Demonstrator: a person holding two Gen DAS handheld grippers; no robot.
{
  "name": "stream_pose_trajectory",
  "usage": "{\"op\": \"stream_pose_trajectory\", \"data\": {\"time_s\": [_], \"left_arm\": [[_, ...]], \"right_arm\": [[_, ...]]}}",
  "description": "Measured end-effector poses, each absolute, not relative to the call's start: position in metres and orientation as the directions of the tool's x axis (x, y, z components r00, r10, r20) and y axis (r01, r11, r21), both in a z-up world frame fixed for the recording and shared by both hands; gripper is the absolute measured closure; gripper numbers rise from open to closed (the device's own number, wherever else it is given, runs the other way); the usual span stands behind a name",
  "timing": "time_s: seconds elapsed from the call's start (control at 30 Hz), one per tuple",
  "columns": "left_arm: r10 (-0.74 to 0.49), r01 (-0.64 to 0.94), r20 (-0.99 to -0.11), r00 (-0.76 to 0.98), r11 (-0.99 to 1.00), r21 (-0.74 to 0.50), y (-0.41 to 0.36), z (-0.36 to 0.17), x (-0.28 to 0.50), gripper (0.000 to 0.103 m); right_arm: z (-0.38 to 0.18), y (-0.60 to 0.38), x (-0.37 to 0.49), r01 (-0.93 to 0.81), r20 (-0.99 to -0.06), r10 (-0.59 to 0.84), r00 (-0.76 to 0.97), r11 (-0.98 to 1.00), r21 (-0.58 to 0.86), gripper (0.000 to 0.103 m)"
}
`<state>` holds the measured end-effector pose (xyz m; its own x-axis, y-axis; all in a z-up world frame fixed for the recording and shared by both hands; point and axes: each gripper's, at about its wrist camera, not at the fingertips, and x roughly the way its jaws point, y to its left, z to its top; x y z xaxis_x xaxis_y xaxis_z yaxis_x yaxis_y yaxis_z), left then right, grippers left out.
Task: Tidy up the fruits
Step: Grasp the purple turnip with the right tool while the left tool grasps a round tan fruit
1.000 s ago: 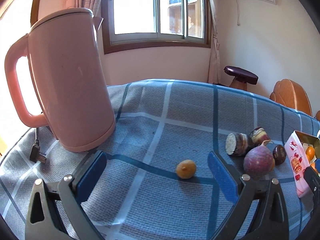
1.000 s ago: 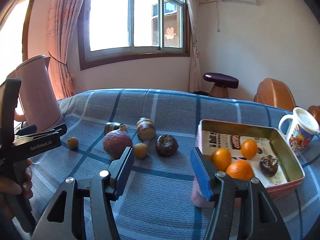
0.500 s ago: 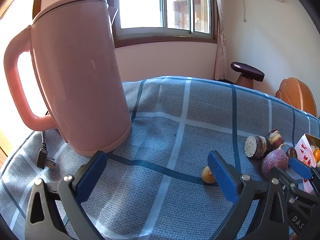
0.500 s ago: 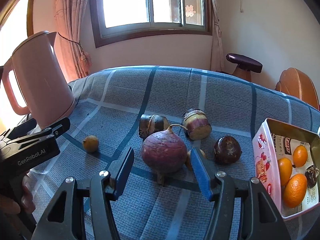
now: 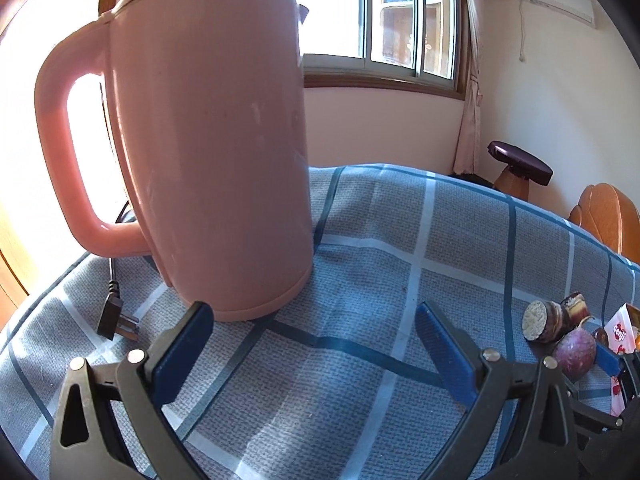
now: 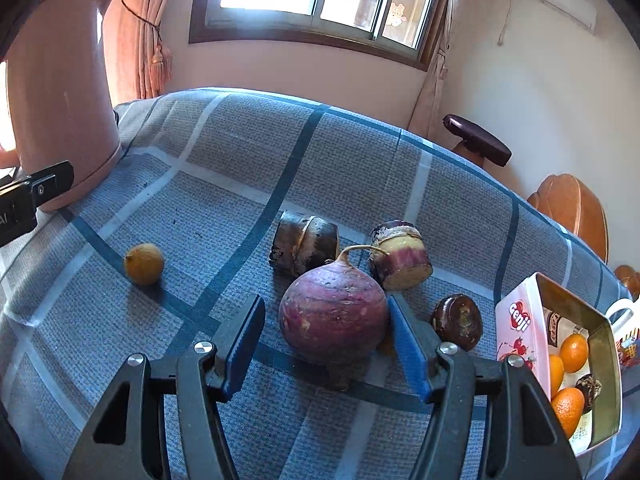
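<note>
Since a second ago the right gripper (image 6: 326, 346) has swung away from the tin box and come in over the big purple root (image 6: 334, 312), its jaws having just been opening; the root now sits between the blue pads with a gap on the left side, while the right pad looks very close to the skin, and I cannot tell if it touches. Nothing is gripped. Around the root in the right wrist view lie two cut root pieces, one dark (image 6: 304, 242) just behind it and one pale-faced (image 6: 402, 254) to the upper right, a dark round water chestnut (image 6: 458, 322) at right, and a small orange fruit (image 6: 144, 264) well apart at mid left on the blue checked cloth (image 6: 224, 152). At the lower right edge the tin box (image 6: 516, 328) holds oranges (image 6: 574, 354) and another dark piece. Meanwhile the left gripper (image 5: 314, 352) has drifted nearer the pink kettle (image 5: 208, 140), which now fills the upper left of its view; its jaws stand wide apart with only cloth between them, the left pad just in front of the kettle's base. A black plug (image 5: 114, 318) lies at lower left beside the kettle
</note>
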<state>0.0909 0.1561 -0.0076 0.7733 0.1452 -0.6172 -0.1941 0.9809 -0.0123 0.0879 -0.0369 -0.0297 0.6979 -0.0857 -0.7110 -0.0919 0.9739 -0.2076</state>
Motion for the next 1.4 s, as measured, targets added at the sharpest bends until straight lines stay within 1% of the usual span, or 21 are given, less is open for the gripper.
{"op": "stream_pose_trajectory", "data": {"time_s": [0.03, 0.07, 0.2, 0.3, 0.37, 0.47, 0.5, 0.6, 0.63, 0.7, 0.77, 0.83, 0.87, 0.9, 0.93, 1.0, 1.03, 1.13, 1.2, 1.3, 1.4], "left_arm": [[0.135, -0.176, -0.619, 0.774, 0.984, -0.006, 0.152, -0.008, 0.091, 0.0], [0.122, -0.155, -0.62, 0.775, 0.988, 0.001, 0.148, -0.009, 0.091, 0.0], [0.059, -0.05, -0.623, 0.78, 0.998, 0.033, 0.128, -0.01, 0.09, 0.0], [0.01, 0.028, -0.627, 0.779, 0.998, 0.051, 0.113, -0.01, 0.089, 0.0], [-0.018, 0.072, -0.626, 0.779, 0.995, 0.062, 0.104, -0.01, 0.087, 0.0], [-0.044, 0.118, -0.635, 0.771, 0.99, 0.074, 0.095, -0.012, 0.087, 0.003], [-0.055, 0.132, -0.641, 0.766, 0.988, 0.073, 0.092, -0.013, 0.087, 0.005], [-0.098, 0.171, -0.655, 0.749, 0.984, 0.049, 0.089, -0.017, 0.085, 0.007], [-0.109, 0.181, -0.661, 0.743, 0.983, 0.04, 0.087, -0.019, 0.086, 0.009], [-0.124, 0.2, -0.681, 0.722, 0.979, 0.033, 0.083, -0.023, 0.089, 0.02], [-0.14, 0.211, -0.696, 0.704, 0.977, 0.018, 0.079, -0.026, 0.095, 0.028], [-0.14, 0.209, -0.705, 0.695, 0.978, 0.012, 0.075, -0.027, 0.101, 0.031], [-0.128, 0.207, -0.71, 0.692, 0.978, 0.025, 0.071, -0.028, 0.105, 0.031], [-0.116, 0.214, -0.716, 0.689, 0.976, 0.047, 0.066, -0.03, 0.108, 0.034], [-0.106, 0.228, -0.725, 0.681, 0.971, 0.072, 0.059, -0.032, 0.112, 0.038], [-0.083, 0.237, -0.755, 0.651, 0.967, 0.098, 0.053, -0.039, 0.118, 0.052], [-0.084, 0.24, -0.772, 0.63, 0.967, 0.091, 0.052, -0.042, 0.121, 0.053], [-0.132, 0.233, -0.773, 0.621, 0.972, 0.022, 0.061, -0.04, 0.123, 0.059], [-0.123, 0.208, -0.769, 0.627, 0.978, 0.013, 0.066, -0.039, 0.123, 0.076], [-0.154, 0.207, -0.755, 0.638, 0.978, -0.024, 0.071, -0.035, 0.12, 0.077], [-0.124, 0.173, -0.685, 0.718, 0.985, 0.004, 0.072, -0.022, 0.105, 0.077]], "right_arm": [[-0.029, -0.039, 0.087, -0.088, -0.71, -0.084, 0.7, 0.976, -0.201, 0.041], [-0.028, -0.042, 0.086, -0.079, -0.705, -0.09, 0.704, 0.976, -0.204, 0.048], [-0.023, -0.054, 0.076, -0.094, -0.697, -0.016, 0.717, 0.988, -0.119, 0.048], [-0.011, -0.068, 0.055, -0.133, -0.631, 0.107, 0.768, 0.991, 0.006, 0.048], [-0.007, -0.071, 0.039, -0.142, -0.604, 0.116, 0.789, 0.99, 0.004, 0.048], [-0.003, -0.076, 0.015, -0.153, -0.581, 0.129, 0.804, 0.988, 0.007, 0.048], [-0.002, -0.078, 0.009, -0.152, -0.574, 0.128, 0.809, 0.988, 0.006, 0.048], [0.002, -0.087, -0.006, -0.139, -0.557, 0.109, 0.823, 0.99, -0.013, 0.048], [0.002, -0.089, -0.009, -0.136, -0.551, 0.102, 0.828, 0.99, -0.021, 0.048], [0.004, -0.093, -0.011, -0.126, -0.539, 0.088, 0.838, 0.991, -0.034, 0.048], [0.005, -0.097, -0.009, -0.114, -0.533, 0.083, 0.842, 0.993, -0.027, 0.048], [0.006, -0.104, -0.01, -0.107, -0.534, 0.092, 0.84, 0.994, 0.003, 0.048], [0.006, -0.108, -0.01, -0.103, -0.535, 0.097, 0.84, 0.995, 0.018, 0.048], [0.007, -0.111, -0.009, -0.098, -0.534, 0.101, 0.84, 0.995, 0.033, 0.048], [0.007, -0.113, -0.009, -0.095, -0.533, 0.105, 0.839, 0.994, 0.047, 0.048], [0.008, -0.118, -0.007, -0.086, -0.535, 0.108, 0.838, 0.994, 0.066, 0.048], [0.007, -0.12, -0.006, -0.082, -0.537, 0.108, 0.837, 0.994, 0.073, 0.048], [0.006, -0.125, -0.004, -0.076, -0.543, 0.119, 0.831, 0.992, 0.101, 0.048], [0.006, -0.128, -0.003, -0.07, -0.544, 0.124, 0.83, 0.99, 0.119, 0.048], [0.008, -0.134, -0.005, -0.051, -0.528, 0.111, 0.842, 0.991, 0.126, 0.048], [0.013, -0.135, -0.009, -0.024, -0.497, 0.068, 0.865, 0.995, 0.095, 0.048]]}}
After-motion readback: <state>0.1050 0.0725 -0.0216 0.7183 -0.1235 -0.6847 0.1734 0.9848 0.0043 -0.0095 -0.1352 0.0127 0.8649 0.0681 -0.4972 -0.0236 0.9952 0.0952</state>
